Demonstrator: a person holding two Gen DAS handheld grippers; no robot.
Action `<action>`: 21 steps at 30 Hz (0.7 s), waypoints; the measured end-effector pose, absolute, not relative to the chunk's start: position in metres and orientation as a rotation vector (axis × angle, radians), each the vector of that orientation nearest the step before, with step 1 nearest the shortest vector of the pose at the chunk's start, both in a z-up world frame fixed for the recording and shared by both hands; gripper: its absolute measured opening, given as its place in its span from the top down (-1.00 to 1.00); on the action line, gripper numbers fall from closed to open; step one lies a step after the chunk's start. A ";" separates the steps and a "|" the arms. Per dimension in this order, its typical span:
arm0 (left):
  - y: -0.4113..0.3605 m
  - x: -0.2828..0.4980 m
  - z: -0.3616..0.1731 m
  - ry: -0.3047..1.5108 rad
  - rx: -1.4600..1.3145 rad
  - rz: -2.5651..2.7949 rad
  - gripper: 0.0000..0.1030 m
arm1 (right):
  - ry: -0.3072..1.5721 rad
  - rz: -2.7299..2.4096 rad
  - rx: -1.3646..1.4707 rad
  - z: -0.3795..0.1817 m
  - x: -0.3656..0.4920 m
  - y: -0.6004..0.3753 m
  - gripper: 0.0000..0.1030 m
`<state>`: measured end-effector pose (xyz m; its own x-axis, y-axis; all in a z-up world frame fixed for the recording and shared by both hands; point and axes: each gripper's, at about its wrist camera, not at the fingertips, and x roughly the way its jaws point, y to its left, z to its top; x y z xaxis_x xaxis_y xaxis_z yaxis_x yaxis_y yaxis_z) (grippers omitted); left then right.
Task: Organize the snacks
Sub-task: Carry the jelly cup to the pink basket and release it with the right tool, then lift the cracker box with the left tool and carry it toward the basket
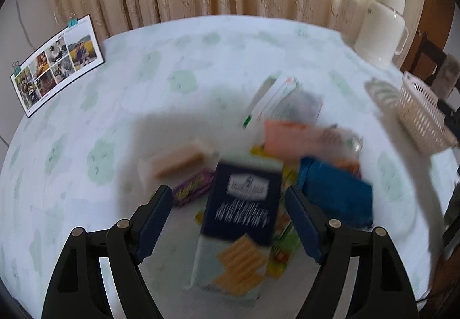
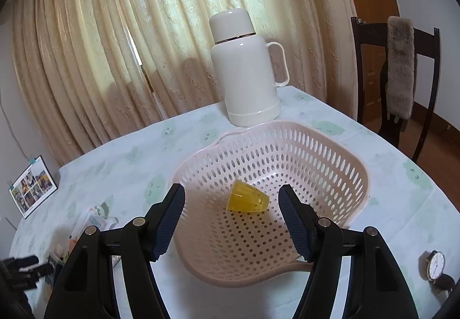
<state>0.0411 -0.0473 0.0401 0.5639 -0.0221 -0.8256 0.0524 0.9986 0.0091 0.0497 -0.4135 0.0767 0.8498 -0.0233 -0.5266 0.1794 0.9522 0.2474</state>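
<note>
In the blurred left wrist view, my left gripper (image 1: 228,204) is open above a pile of snacks on the table. A dark blue and pale cracker box (image 1: 241,212) lies between its fingers. Around it lie a purple packet (image 1: 192,186), a wafer pack (image 1: 178,161), a blue packet (image 1: 339,192), an orange packet (image 1: 290,138) and a white pack (image 1: 284,100). In the right wrist view, my right gripper (image 2: 231,204) is open and empty over a pink perforated basket (image 2: 330,152). A yellow jelly cup (image 2: 247,197) lies on its side inside. The basket also shows in the left wrist view (image 1: 422,115).
A white thermos (image 2: 244,71) stands behind the basket at the table's back edge; it also shows in the left wrist view (image 1: 379,28). A photo card (image 1: 57,60) stands at the left. A wristwatch (image 2: 435,264) lies at front right. A dark chair (image 2: 399,74) stands beyond the table.
</note>
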 end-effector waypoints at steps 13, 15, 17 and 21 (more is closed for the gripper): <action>-0.052 0.026 0.023 0.980 0.070 -0.055 0.09 | 0.548 -0.099 0.313 0.076 0.049 -0.412 -0.33; -0.055 0.025 0.027 0.962 0.094 -0.038 0.10 | 0.544 -0.100 0.318 0.077 0.048 -0.413 -0.33; -0.058 0.025 0.030 0.950 0.101 -0.039 0.10 | 0.538 -0.099 0.323 0.078 0.047 -0.414 -0.33; -0.067 0.025 0.043 0.909 0.131 -0.029 0.10 | 0.535 -0.098 0.326 0.078 0.047 -0.414 -0.33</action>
